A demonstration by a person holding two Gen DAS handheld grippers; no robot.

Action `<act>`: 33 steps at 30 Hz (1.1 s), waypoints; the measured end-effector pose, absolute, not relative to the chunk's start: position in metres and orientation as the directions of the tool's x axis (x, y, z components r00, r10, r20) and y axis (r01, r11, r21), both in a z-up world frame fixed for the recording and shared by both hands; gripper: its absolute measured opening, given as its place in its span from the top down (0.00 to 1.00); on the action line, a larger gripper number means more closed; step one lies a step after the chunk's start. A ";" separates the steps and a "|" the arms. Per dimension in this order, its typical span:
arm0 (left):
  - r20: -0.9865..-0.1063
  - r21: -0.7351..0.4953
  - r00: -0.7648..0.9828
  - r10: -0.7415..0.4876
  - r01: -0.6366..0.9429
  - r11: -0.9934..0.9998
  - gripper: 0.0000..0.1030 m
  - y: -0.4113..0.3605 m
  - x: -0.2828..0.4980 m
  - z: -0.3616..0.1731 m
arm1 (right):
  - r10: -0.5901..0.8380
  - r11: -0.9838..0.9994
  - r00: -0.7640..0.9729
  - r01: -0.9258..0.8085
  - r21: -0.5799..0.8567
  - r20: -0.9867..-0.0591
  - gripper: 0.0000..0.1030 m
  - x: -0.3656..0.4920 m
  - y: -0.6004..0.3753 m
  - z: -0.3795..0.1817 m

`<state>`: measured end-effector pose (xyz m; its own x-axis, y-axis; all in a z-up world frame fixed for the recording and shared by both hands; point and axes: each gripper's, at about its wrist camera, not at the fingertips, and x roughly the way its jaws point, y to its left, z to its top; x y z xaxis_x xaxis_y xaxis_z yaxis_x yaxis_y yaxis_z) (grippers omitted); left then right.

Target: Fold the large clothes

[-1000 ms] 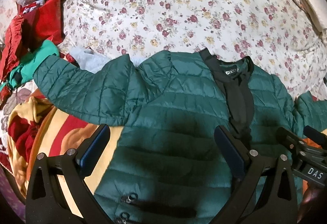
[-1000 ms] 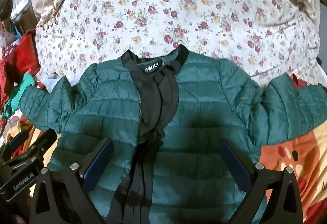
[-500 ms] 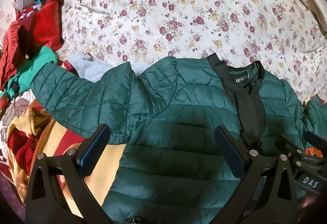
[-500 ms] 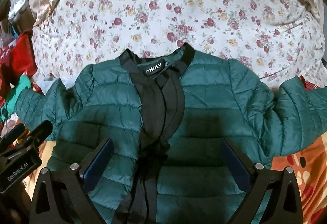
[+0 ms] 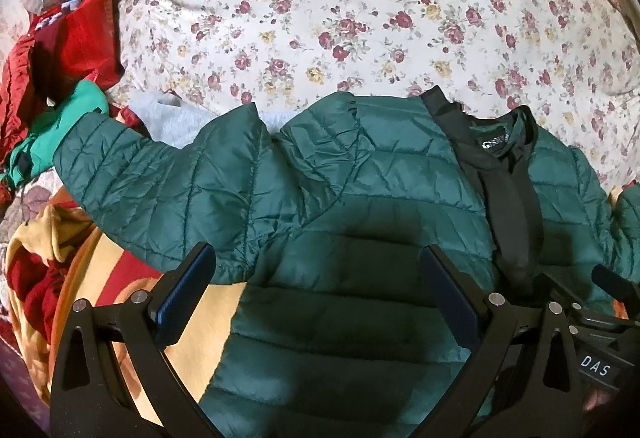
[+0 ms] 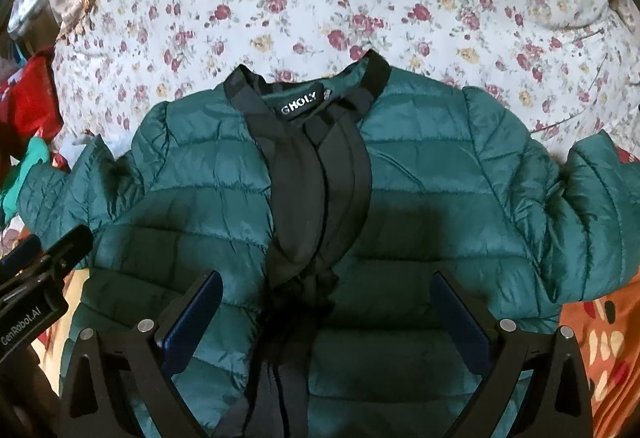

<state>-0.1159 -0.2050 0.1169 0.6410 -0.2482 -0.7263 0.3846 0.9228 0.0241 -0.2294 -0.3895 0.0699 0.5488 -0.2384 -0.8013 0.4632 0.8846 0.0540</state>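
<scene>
A dark green quilted jacket (image 5: 360, 198) lies face up on the bed, collar away from me, with a black placket and a "GHOLY" label (image 6: 298, 106). Its left sleeve (image 5: 152, 178) stretches out to the left; its right sleeve (image 6: 592, 206) stretches out to the right. My left gripper (image 5: 316, 290) is open and empty, just above the jacket's left chest. My right gripper (image 6: 326, 314) is open and empty, above the jacket's middle, right of the placket (image 6: 316, 198). Each gripper's body shows at the edge of the other's view.
A floral sheet (image 5: 360, 18) covers the bed beyond the collar. A pile of red and teal clothes (image 5: 52, 78) lies at the left. A yellow and red blanket (image 5: 60, 270) is under the left sleeve, and an orange patterned cloth (image 6: 608, 350) at the right.
Both grippers have moved forward along the jacket toward the collar, so the hem and pocket zips have left the view. Both stay open and empty.
</scene>
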 end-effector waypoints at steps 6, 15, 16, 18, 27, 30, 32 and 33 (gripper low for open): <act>-0.726 0.045 0.648 -0.230 0.378 0.925 0.01 -0.204 -0.111 0.110 | -0.245 0.885 0.557 0.463 0.052 -0.794 0.00 -0.224 -0.386 0.068; -0.728 0.043 0.653 -0.210 0.349 0.936 0.01 -0.192 -0.100 0.107 | -0.222 0.883 0.546 0.464 0.071 -0.807 0.00 -0.214 -0.381 0.059; -0.731 0.038 0.650 -0.208 0.343 0.939 0.01 -0.190 -0.098 0.106 | -0.221 0.884 0.543 0.462 0.069 -0.810 0.00 -0.212 -0.380 0.058; -0.736 0.035 0.646 -0.203 0.336 0.941 0.01 -0.187 -0.095 0.104 | -0.220 0.886 0.540 0.458 0.065 -0.812 0.00 -0.210 -0.377 0.057; -0.731 0.022 0.659 -0.179 0.285 0.958 0.01 -0.156 -0.079 0.110 | -0.192 0.901 0.532 0.429 0.067 -0.825 0.00 -0.198 -0.363 0.050; -0.728 0.019 0.670 -0.145 0.231 0.973 0.01 -0.131 -0.062 0.113 | -0.172 0.905 0.528 0.418 0.078 -0.831 0.00 -0.199 -0.360 0.048; -0.733 0.008 0.670 -0.119 0.182 0.983 0.01 -0.110 -0.045 0.115 | -0.167 0.905 0.531 0.417 0.084 -0.831 0.00 -0.201 -0.359 0.048; -0.740 -0.005 0.664 -0.108 0.155 0.988 0.01 -0.098 -0.035 0.116 | -0.167 0.904 0.531 0.418 0.086 -0.831 0.00 -0.201 -0.359 0.049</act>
